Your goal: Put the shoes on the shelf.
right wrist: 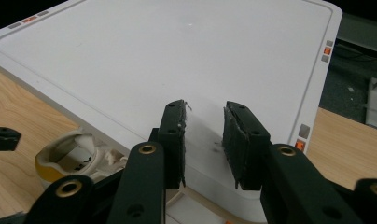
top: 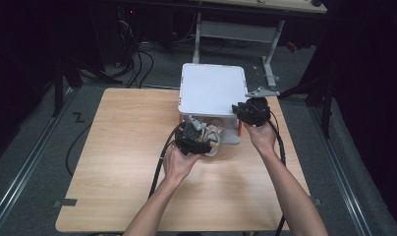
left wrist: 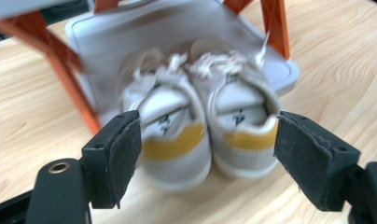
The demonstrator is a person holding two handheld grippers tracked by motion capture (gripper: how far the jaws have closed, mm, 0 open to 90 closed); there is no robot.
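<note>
Left gripper (left wrist: 207,154), nearest the person, is spread wide, its jaws standing either side of the heels of a pair of shoes (left wrist: 200,126) and holding nothing; the spread looks set to take both heels together. The shoes are white with a yellow band at the heel, side by side, toes pointing away under the rack (top: 212,91). They rest partly on the rack's low white shelf (left wrist: 289,72), with the heels out over the table (top: 137,172). In the high view the left gripper (top: 199,140) sits at the rack's open front.

Right gripper (right wrist: 204,140) lies on the near right corner of the rack's white top (right wrist: 154,56), jaws a narrow gap apart with nothing between them; a judgement: it presses down to steady the rack while the shoes are handled. In the high view the right gripper (top: 253,112) is at that same corner.

Orange legs (left wrist: 65,70) flank the shelf on both sides and narrow the path; the top overhangs the shoes. Beyond the table stand a second table's frame (top: 270,44) and floor cables (top: 137,64), well apart from the work.
</note>
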